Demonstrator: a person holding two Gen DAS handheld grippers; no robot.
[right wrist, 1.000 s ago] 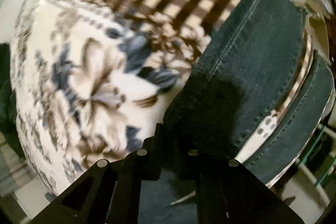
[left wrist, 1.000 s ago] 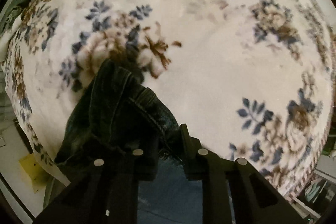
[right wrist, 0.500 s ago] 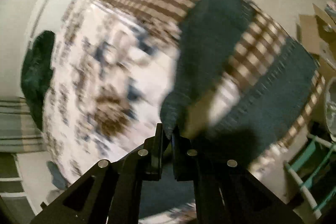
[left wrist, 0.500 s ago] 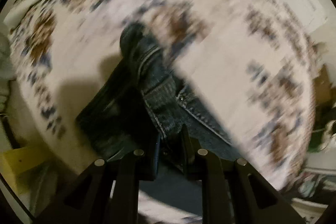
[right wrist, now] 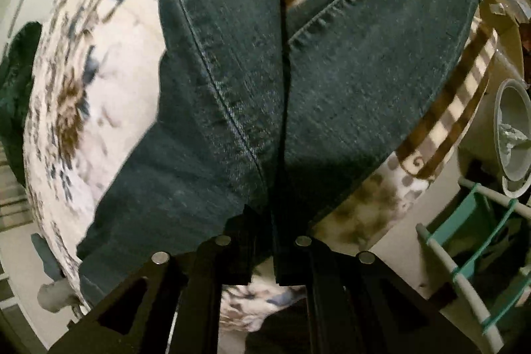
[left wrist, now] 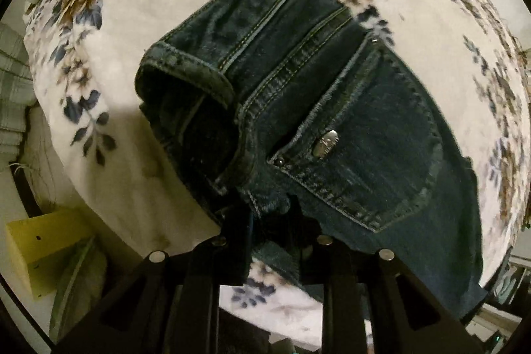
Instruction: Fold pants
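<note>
The left hand-held gripper has its fingers parted, with the frayed waistband edge of the dark jeans lying between them, unpinched; the back pocket spreads ahead and to its right over the floral blanket. The right hand-held gripper is likewise released, the two legs stretching straight ahead from its fingers across the same blanket, with a checked band showing beyond to the right.
</note>
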